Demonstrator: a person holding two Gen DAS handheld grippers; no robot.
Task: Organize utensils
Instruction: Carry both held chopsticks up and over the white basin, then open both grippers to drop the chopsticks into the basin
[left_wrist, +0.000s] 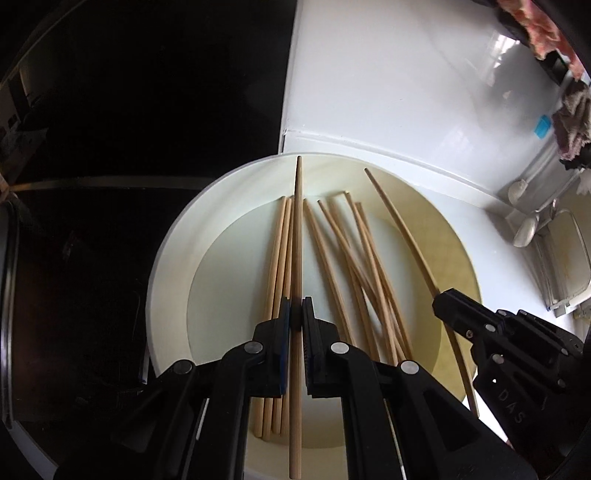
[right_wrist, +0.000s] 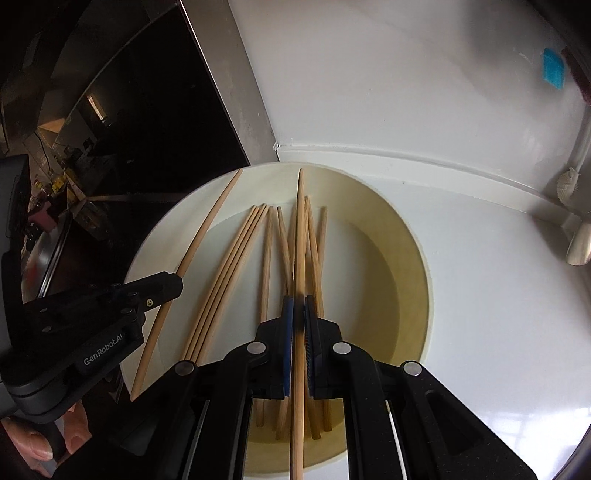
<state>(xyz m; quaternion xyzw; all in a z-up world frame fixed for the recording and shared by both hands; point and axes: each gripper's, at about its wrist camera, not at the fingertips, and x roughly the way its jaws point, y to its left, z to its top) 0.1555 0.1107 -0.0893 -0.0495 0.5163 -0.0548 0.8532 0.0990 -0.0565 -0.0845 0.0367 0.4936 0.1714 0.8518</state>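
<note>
Left wrist view: left gripper (left_wrist: 296, 314) jaws clamp one chopstick (left_wrist: 296, 236); right gripper (right_wrist: 298, 312) likewise, pointing twelve o'clock over plate (left_wrist: 166, 266); carry both level, tips aligned

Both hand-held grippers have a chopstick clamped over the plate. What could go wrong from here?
1. The left hand-held gripper pinches its chopstick between narrow pads; the long stick could pivot or slip.
2. The right hand-held gripper holds its chopstick close above the loose chopsticks; lowering could scatter them across the plate.
3. Both held sticks are close together; their ends could clash.
</note>
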